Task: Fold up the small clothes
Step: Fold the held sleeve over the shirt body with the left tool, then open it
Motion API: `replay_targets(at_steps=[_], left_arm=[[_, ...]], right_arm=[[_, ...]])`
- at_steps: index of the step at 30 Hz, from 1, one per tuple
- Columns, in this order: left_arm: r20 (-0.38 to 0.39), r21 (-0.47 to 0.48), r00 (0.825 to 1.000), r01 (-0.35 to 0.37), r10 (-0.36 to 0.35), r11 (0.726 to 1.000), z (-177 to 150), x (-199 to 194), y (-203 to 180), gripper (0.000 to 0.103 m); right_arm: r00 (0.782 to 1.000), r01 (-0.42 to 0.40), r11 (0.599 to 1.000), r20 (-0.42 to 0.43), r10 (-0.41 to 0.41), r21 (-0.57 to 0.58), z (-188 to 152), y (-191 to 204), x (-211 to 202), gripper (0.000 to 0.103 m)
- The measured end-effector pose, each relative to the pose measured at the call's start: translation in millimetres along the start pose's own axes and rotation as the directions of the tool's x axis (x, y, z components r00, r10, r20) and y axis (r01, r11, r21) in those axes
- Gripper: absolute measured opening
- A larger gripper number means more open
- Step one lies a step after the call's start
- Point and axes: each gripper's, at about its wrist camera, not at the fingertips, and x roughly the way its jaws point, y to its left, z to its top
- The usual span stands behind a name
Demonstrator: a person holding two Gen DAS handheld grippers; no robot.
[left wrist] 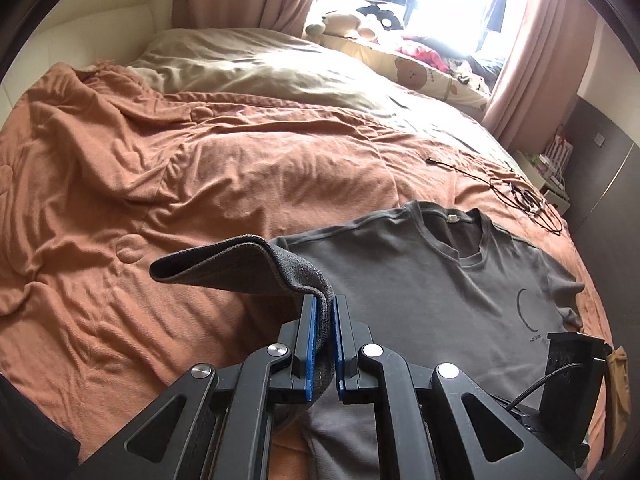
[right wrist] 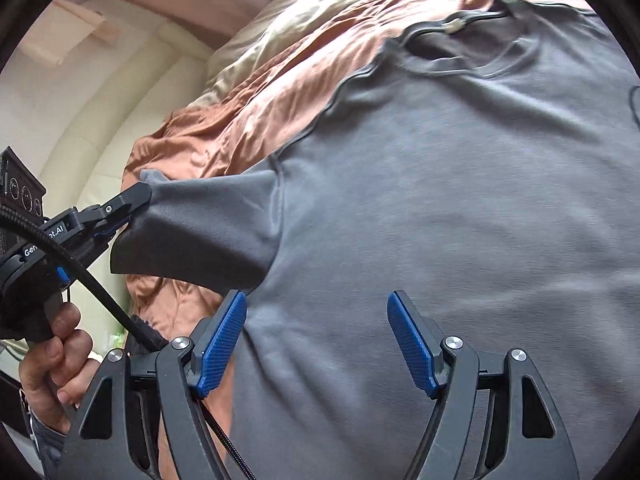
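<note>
While the dark grey cotton T-shirt (left wrist: pixel 432 280) lay front-up on the rumpled orange bedspread (left wrist: pixel 160 168), collar toward the window, the left gripper (left wrist: pixel 326 308) was clamped on the shirt's short sleeve (left wrist: pixel 240 264) and held it lifted off the bed. From the right wrist view, a hand (right wrist: pixel 52 360) gripped that tool's handle. Over the shirt's body, the right gripper (right wrist: pixel 316 320) hovered with its blue-padded jaws spread wide, nothing between them but the fabric below.
</note>
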Motion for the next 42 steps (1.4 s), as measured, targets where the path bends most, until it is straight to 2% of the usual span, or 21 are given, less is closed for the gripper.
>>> replay_targets(at_steps=[8, 12, 14, 15, 16, 18, 21, 27, 29, 33, 34, 35, 36, 38, 41, 42], left_arm=[[-0.037, 0.039, 0.998, 0.061, -0.059, 0.997, -6.5, 24.8, -46.3, 0.008], [-0.066, 0.039, 0.993, 0.098, -0.095, 0.994, -13.3, 42.0, -63.8, 0.008], [-0.088, 0.014, 0.984, 0.157, -0.155, 0.987, -16.0, 50.5, -69.6, 0.018], [-0.096, 0.001, 0.977, 0.192, -0.191, 0.981, -17.1, 53.0, -70.7, 0.038], [-0.098, -0.006, 0.972, 0.214, -0.213, 0.977, -18.0, 54.1, -72.1, 0.063], [-0.066, 0.006, 0.975, 0.212, -0.211, 0.977, -19.9, 48.7, -73.8, 0.082], [-0.048, 0.031, 0.982, 0.186, -0.185, 0.982, -19.3, 43.1, -72.5, 0.083], [-0.06, -0.017, 0.995, 0.076, -0.077, 0.997, -19.8, 43.2, -35.5, 0.082], [-0.068, -0.04, 0.996, 0.054, -0.057, 0.998, -23.1, 44.8, -21.4, 0.078], [-0.125, -0.084, 0.991, 0.033, -0.043, 0.996, -33.3, 57.2, -0.3, 0.06], [-0.138, -0.091, 0.989, 0.036, -0.048, 0.995, -35.4, 60.7, 2.3, 0.058], [-0.154, -0.097, 0.986, 0.043, -0.058, 0.994, -38.8, 65.4, 4.0, 0.057], [-0.166, -0.099, 0.984, 0.05, -0.066, 0.994, -42.2, 69.1, 5.0, 0.056], [-0.194, -0.092, 0.978, 0.059, -0.076, 0.994, -48.1, 76.8, 4.1, 0.054], [-0.242, -0.069, 0.968, 0.057, -0.072, 0.996, -57.1, 89.7, -1.1, 0.048], [-0.263, -0.059, 0.962, 0.055, -0.068, 0.997, -59.8, 94.7, -3.3, 0.042]], right_arm=[[0.999, 0.035, 0.999, 0.037, -0.035, 0.012, -0.2, -19.5, -49.1, 0.072], [0.995, 0.083, 0.997, 0.05, -0.083, 0.009, -4.6, -26.9, -67.1, 0.072], [0.995, 0.074, 0.997, 0.061, -0.075, 0.016, -7.8, -30.6, -75.0, 0.072], [0.995, 0.072, 0.997, 0.064, -0.073, 0.018, -9.5, -32.6, -78.8, 0.072], [0.995, 0.075, 0.997, 0.065, -0.076, 0.019, -10.1, -33.7, -80.0, 0.072], [0.995, 0.073, 0.997, 0.064, -0.074, 0.023, -10.1, -33.5, -79.5, 0.072], [0.996, 0.07, 0.997, 0.051, -0.071, 0.008, -6.5, -29.8, -70.3, 0.072], [0.994, 0.106, 0.99, 0.019, -0.105, -0.096, 4.8, -9.2, -45.1, 0.072], [0.992, 0.122, 0.986, 0.002, -0.123, -0.118, 8.3, -4.4, -37.7, 0.072], [0.992, 0.124, 0.984, -0.017, -0.127, -0.129, 9.4, 0.8, -29.1, 0.071], [0.992, 0.119, 0.984, -0.017, -0.123, -0.133, 8.6, 1.9, -26.6, 0.068], [0.993, 0.112, 0.985, -0.022, -0.115, -0.134, 8.0, 1.9, -23.9, 0.058], [0.994, 0.094, 0.987, -0.036, -0.099, -0.128, 7.5, 0.8, -19.8, 0.052], [0.995, 0.073, 0.991, -0.06, -0.08, -0.11, 7.0, -2.4, -10.1, 0.051], [0.994, 0.066, 0.993, -0.083, -0.075, -0.1, 6.3, -7.4, -0.7, 0.036], [0.994, 0.06, 0.993, -0.088, -0.069, -0.097, 6.2, -9.0, 1.1, 0.029]])
